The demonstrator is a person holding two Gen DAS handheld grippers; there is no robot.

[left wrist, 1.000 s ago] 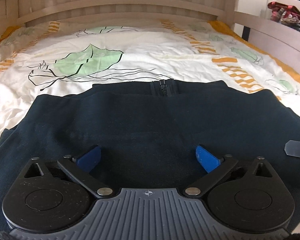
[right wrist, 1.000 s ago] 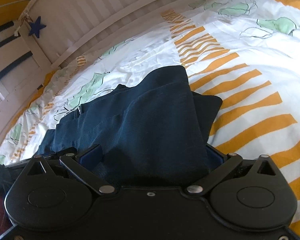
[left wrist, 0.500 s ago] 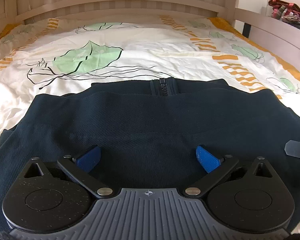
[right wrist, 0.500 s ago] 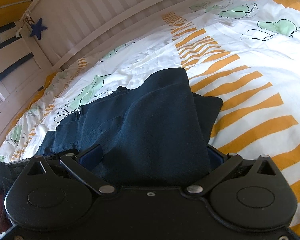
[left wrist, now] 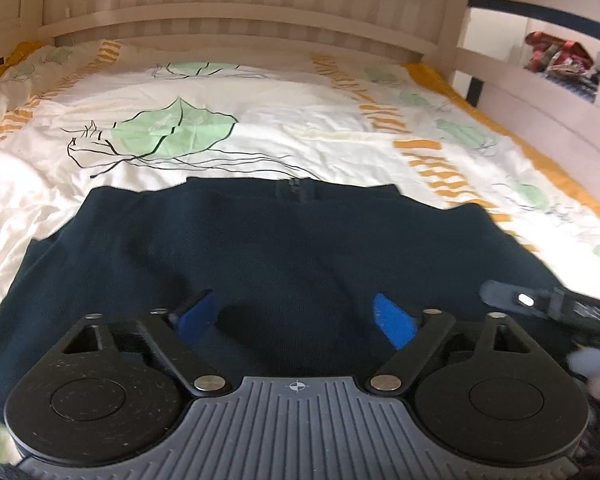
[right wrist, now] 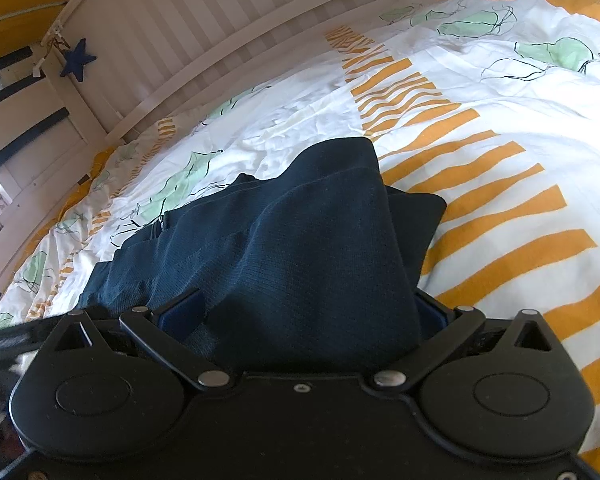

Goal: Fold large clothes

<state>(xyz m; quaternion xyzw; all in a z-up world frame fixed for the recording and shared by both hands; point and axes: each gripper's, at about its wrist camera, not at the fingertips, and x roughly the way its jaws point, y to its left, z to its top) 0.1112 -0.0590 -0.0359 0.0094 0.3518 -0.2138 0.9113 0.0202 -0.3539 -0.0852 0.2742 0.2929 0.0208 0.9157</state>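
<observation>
Left wrist view: the dark navy knitted zip-neck garment [left wrist: 300, 264] lies spread on the white bed cover with green leaves and orange stripes [left wrist: 260, 136], collar and zip toward the pale wooden slatted headboard [left wrist: 228, 16]. The left tongs [left wrist: 296, 316] stand wide apart, blue pads [left wrist: 392, 320] just over the cloth, gripping nothing.

Right wrist view: the right tongs [right wrist: 304, 312] also sit spread, a thick folded bundle of the garment [right wrist: 320, 248] lying between the pads; whether they press it I cannot tell. The knit looks soft, limp and fairly weighty, so take it by hem or shoulder edges.
</observation>
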